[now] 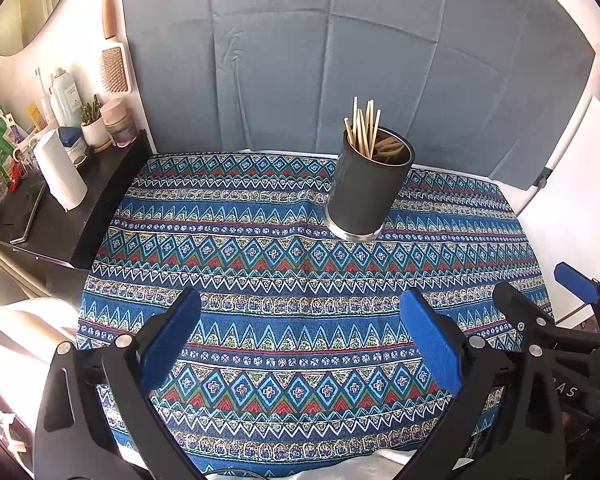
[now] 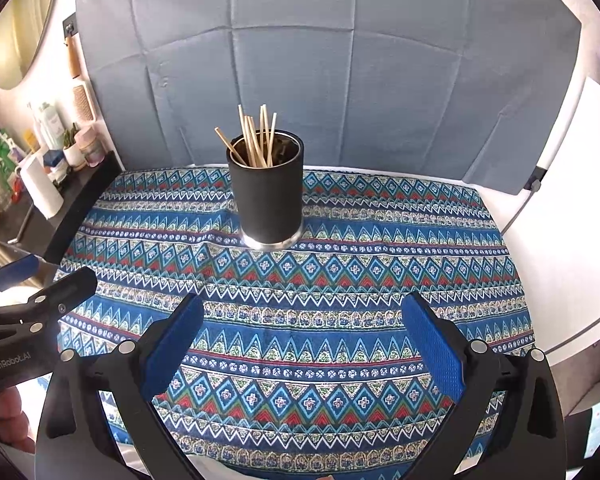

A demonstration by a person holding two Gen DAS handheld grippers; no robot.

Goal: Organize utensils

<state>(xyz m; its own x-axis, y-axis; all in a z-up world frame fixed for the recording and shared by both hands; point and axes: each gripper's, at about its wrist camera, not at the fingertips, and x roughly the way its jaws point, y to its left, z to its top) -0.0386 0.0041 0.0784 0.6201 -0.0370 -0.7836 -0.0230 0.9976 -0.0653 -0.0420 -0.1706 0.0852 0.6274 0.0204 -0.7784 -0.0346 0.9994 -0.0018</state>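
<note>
A dark cylindrical holder (image 1: 366, 196) (image 2: 269, 196) stands upright on the patterned blue tablecloth (image 1: 260, 276) (image 2: 340, 280), toward the back. Several wooden chopsticks (image 1: 364, 128) (image 2: 258, 138) stick up out of it, and darker wooden utensils lie inside it. My left gripper (image 1: 302, 312) is open, hanging above the cloth's near half with nothing between its blue pads. My right gripper (image 2: 302, 316) is open too, also empty, well short of the holder. Each gripper shows at the edge of the other's view: the right gripper (image 1: 540, 296) and the left gripper (image 2: 56, 276).
A grey-blue backdrop (image 1: 340, 60) stands behind the table. A black side shelf (image 1: 80, 200) at the left carries a paper roll (image 1: 60, 170), bottles and a small plant. A white board (image 2: 560, 220) leans at the right. A hand (image 2: 8, 412) grips the left tool.
</note>
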